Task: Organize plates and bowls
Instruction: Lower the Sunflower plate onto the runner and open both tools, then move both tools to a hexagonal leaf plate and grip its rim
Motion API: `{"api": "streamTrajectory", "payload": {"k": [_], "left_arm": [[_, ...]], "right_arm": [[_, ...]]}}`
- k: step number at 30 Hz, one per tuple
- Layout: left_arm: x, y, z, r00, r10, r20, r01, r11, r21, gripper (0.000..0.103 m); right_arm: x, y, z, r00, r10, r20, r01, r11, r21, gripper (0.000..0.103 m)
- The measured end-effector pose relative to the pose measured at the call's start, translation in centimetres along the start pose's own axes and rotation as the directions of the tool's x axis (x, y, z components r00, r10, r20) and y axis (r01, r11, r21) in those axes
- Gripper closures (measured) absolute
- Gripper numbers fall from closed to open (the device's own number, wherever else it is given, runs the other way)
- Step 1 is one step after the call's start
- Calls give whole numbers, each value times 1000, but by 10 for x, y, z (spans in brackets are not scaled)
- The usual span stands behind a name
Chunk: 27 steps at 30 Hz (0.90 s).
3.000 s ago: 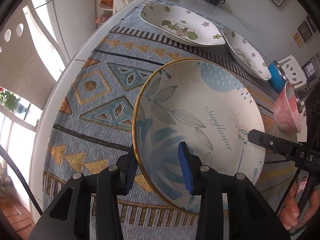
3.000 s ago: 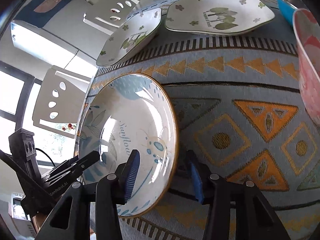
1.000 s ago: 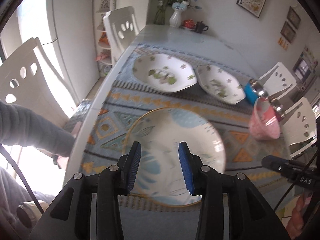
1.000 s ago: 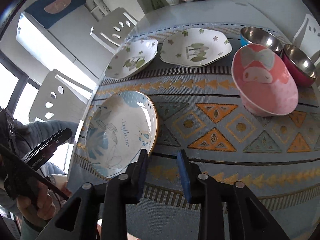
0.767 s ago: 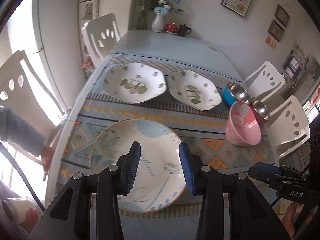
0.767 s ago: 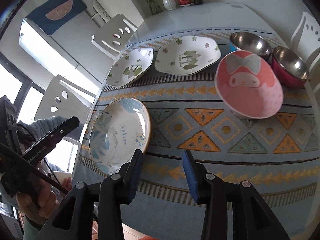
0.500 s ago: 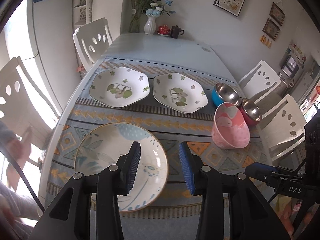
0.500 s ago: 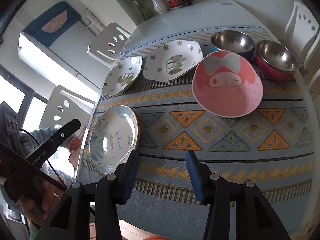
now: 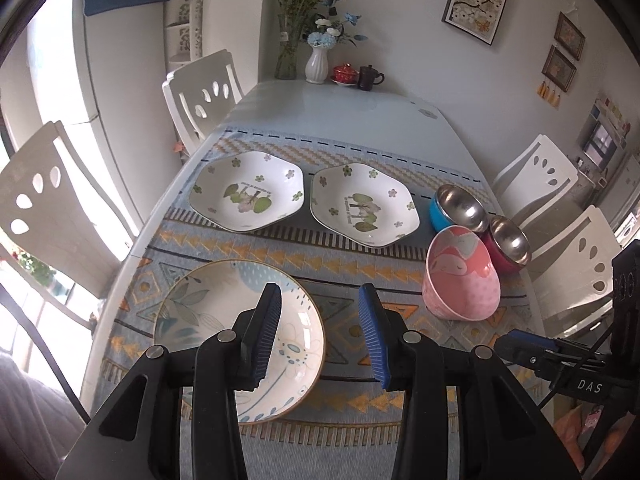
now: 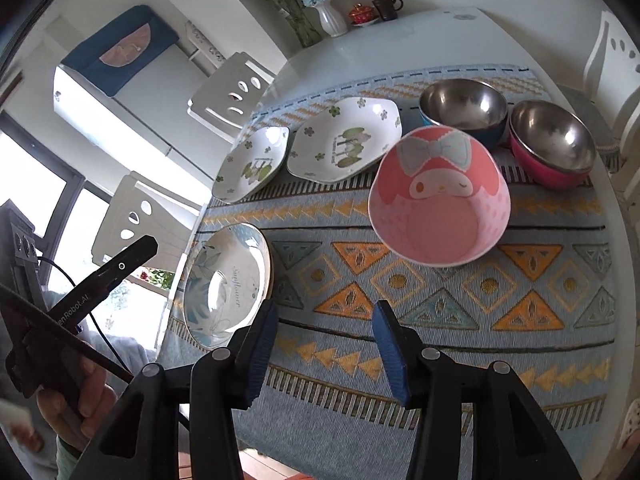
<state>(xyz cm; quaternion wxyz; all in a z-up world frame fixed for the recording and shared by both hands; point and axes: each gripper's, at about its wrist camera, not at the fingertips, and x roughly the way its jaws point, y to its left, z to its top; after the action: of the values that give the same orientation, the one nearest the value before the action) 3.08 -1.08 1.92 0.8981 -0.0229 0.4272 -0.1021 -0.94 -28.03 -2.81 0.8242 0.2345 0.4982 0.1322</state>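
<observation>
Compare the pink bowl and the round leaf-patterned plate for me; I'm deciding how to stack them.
The pink bowl is deep with steep walls; the round plate is shallow and wide. The bowl carries a cartoon face with a bow; the plate has blue-green leaves and a gold rim. Both sit upright and empty on the patterned cloth, apart from each other.

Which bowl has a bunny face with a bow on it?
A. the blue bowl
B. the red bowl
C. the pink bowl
C: the pink bowl shows a bunny face with a grey bow, while the blue bowl and red bowl are plain shiny metal inside.
</observation>
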Motion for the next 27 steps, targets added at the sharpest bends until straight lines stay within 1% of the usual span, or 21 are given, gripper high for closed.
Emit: {"api": "streamTrajectory", "payload": {"k": [3,5,7,9,11,13,15,17,19,20,22,24,27], "left_arm": [[-6,2,4,999,43,12,-43,999,-4,65],[-12,10,8,998,64,23,-64,998,-13,59],[-17,21,14,996,85,40,-84,996,-22,39],[-22,34,23,991,109,75,-108,994,-26,38],[-24,46,33,991,98,91,-98,995,-4,38],[-23,58,44,988,107,113,-109,994,14,38],[-16,73,57,987,99,126,-103,995,20,38],[-5,88,68,990,80,114,-81,997,6,38],[2,104,78,994,44,104,-44,999,-2,40],[7,112,83,995,18,103,-18,1000,8,40],[17,122,91,996,-3,90,0,999,33,41],[33,134,100,998,-15,59,12,999,48,41],[63,152,111,999,-32,-2,32,999,44,41]], "right_arm": [[-1,-3,4,1000,12,12,-12,1000,-7,53],[0,-3,9,1000,27,14,-27,1000,-6,53],[2,0,15,999,35,17,-35,999,-6,53],[4,7,22,999,36,23,-36,999,-17,52],[6,14,28,998,46,31,-46,999,-24,52],[10,25,36,997,67,44,-65,997,-41,52],[15,38,43,997,51,60,-47,997,-60,52],[24,51,52,997,39,73,-35,998,-61,52],[33,60,60,997,32,71,-29,999,-39,52],[39,66,65,997,45,68,-43,999,-28,52],[56,79,75,996,74,55,-73,997,-24,52],[76,92,87,997,72,42,-71,997,-20,52],[104,105,102,998,56,33,-55,998,-5,52]]}}
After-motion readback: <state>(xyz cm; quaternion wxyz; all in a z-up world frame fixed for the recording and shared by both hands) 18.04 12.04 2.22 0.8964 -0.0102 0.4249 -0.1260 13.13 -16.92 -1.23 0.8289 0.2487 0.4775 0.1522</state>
